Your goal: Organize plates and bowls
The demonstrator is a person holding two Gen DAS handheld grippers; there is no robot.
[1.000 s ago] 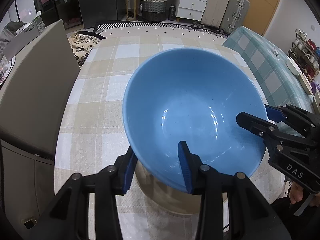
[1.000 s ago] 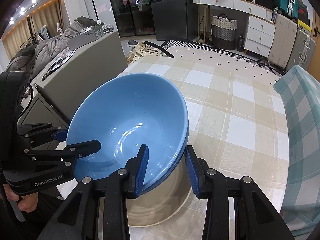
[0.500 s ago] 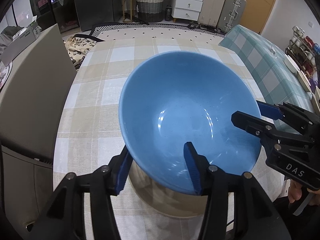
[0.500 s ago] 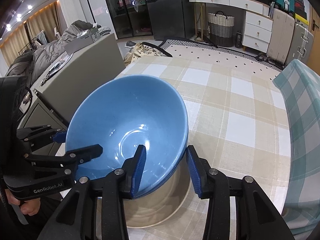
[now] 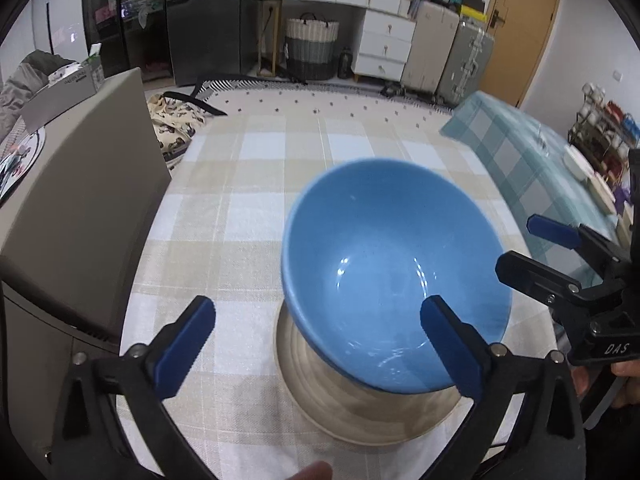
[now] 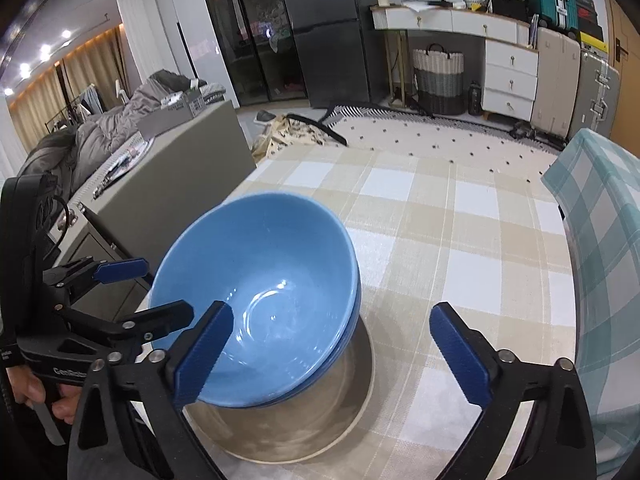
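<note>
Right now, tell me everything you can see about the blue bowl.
The blue bowl is smooth, glossy and ceramic-looking, its empty inside catching glints of light. The right wrist view shows a second blue rim just beneath it, so it seems nested in another blue bowl. The stack sits tilted on a beige plate on the checked tablecloth. Both the left gripper and right gripper are open and hold nothing.

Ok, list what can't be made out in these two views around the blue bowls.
- Blue bowl stack: two rims show in the right wrist view; any further bowl is hidden inside.
- Beige plate: its centre is covered by the bowls in both views.
- Left gripper and right gripper: both open, their handles cut off by the bottom edge.
- Items on the shelf: too small in the left wrist view.
</note>
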